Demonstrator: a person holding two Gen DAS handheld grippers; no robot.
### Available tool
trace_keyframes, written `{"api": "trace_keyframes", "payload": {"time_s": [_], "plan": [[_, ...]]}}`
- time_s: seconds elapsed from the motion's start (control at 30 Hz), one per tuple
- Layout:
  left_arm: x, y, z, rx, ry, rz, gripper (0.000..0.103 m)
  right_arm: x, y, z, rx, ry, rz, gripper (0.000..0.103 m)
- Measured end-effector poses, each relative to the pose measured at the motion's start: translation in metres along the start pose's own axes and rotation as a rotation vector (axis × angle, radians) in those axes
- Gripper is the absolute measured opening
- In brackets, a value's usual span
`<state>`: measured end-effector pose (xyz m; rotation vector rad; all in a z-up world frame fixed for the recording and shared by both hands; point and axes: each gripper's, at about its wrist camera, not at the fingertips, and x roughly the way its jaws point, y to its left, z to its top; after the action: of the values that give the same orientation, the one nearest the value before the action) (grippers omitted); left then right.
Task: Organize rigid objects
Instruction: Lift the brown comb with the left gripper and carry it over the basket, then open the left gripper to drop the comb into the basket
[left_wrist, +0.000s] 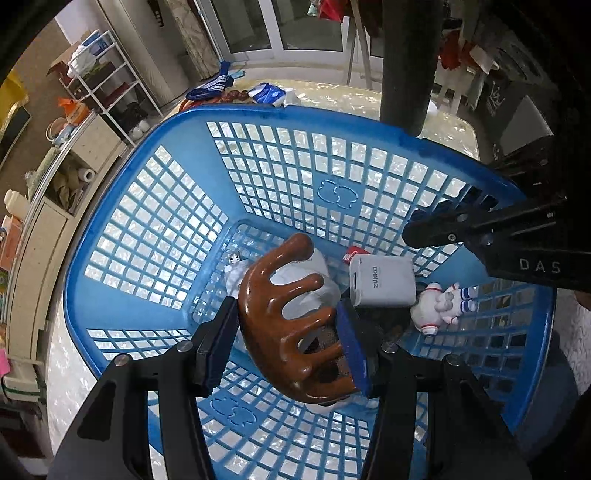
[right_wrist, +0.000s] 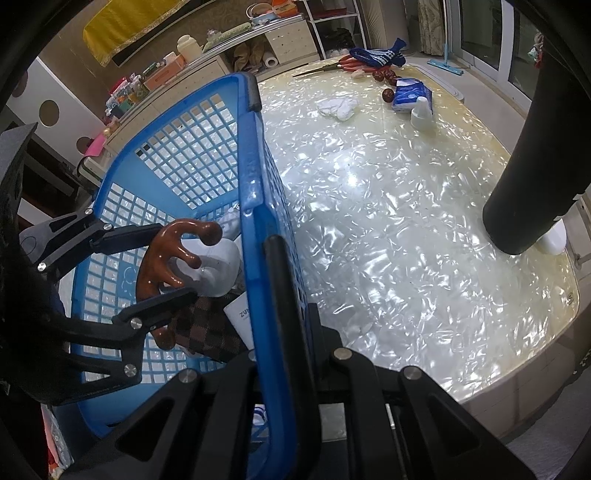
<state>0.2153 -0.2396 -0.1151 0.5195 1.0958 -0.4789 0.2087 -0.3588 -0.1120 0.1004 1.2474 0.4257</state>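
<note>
Left claw (left_wrist: 288, 343) clamped on brown wooden massager (left_wrist: 284, 317), held inside blue basket (left_wrist: 177, 206) above white charger (left_wrist: 382, 282) and astronaut figure (left_wrist: 439, 304). Right claw (right_wrist: 280, 295) pinched shut on basket rim, basket on pearly surface (right_wrist: 388, 221).

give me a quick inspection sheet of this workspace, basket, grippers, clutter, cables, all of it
surface: glossy pearl-patterned table, mostly bare
job's things: blue basket holds white charger, astronaut figure, white bag, checkered wallet
clutter: far end of the table has tissue pack, white bottle, white cloth, blue knit item
grippers: left gripper shut on brown wooden comb inside the basket; right gripper shut on the basket rim
cables: nothing seen
surroundings: white shelf rack, low cabinet, glass doors
</note>
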Motion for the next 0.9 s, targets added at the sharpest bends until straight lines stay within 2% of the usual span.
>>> {"api": "trace_keyframes", "payload": {"time_s": [0.33,0.43,0.57,0.7,0.9], "plan": [[0.002,-0.002,0.000,-0.010,0.020,0.021,0.061,0.000,-0.002,0.001,0.000,-0.001,0.002,0.007],[0.000,-0.001,-0.001,-0.031,0.017,0.003,0.069,0.001,-0.002,0.001,0.002,-0.002,0.003,0.007],[-0.008,0.000,-0.002,-0.038,0.001,-0.008,0.085,0.001,-0.001,0.001,0.004,-0.002,0.002,0.007],[-0.019,0.007,-0.004,-0.092,-0.004,0.041,0.096,0.001,-0.001,0.001,0.007,-0.004,-0.001,0.007],[-0.035,0.018,-0.016,-0.186,-0.038,0.075,0.101,-0.001,-0.001,0.001,0.016,-0.013,-0.013,0.007]]}}
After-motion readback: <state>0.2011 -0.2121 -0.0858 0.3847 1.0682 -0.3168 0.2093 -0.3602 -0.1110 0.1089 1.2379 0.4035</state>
